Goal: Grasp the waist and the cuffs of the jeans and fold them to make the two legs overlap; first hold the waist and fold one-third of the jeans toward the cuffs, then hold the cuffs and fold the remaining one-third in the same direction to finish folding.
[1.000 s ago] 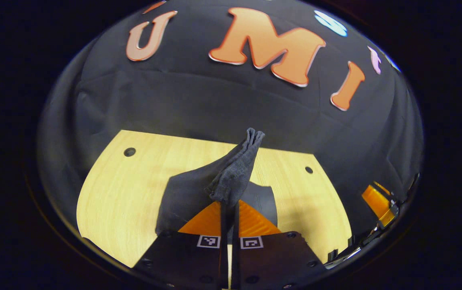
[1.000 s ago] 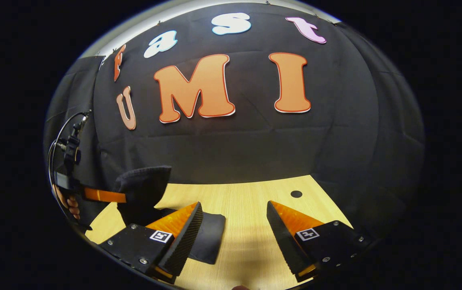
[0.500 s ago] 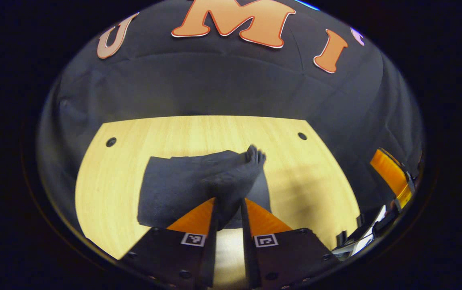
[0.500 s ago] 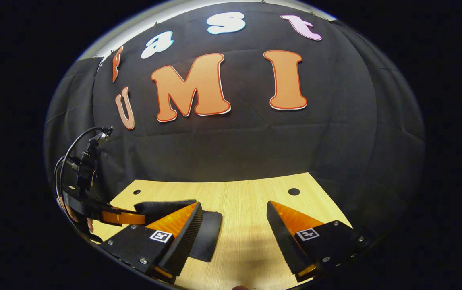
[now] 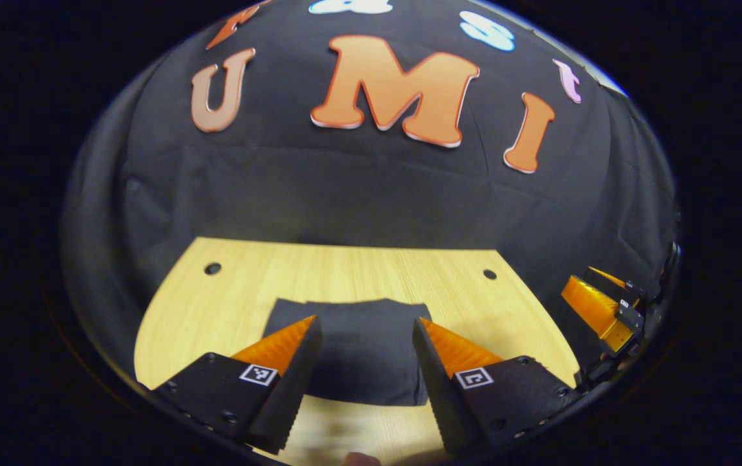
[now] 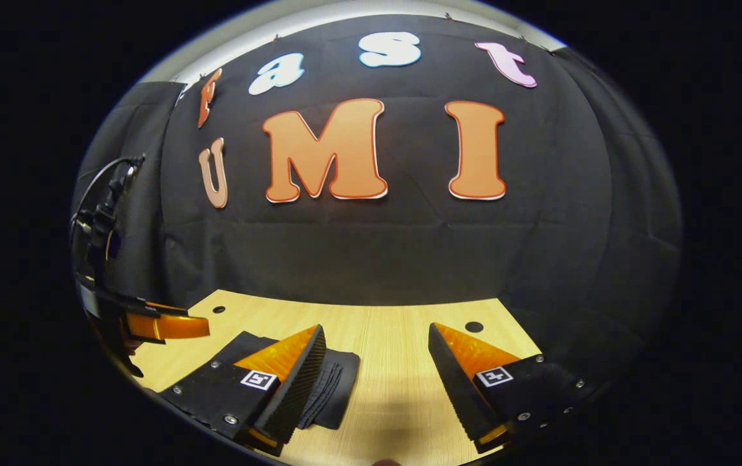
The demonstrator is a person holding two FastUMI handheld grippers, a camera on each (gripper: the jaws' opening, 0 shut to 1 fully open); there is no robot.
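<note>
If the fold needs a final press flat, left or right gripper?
Left, probably. The left gripper is open with the folded jeans lying between its fingers. The right gripper is open too, but the jeans lie off beside its left finger.

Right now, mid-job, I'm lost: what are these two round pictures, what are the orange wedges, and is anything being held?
Each picture comes from a camera riding on a hand-held gripper that a person carries; there is no robot arm. The orange wedges at the bottom are that gripper's own two fingers. In the left gripper view, the left hand-held gripper is open, holding nothing, with the folded dark jeans lying flat on the wooden table beyond its fingers. In the right gripper view, the right hand-held gripper is also open and empty; the jeans lie by its left finger.
</note>
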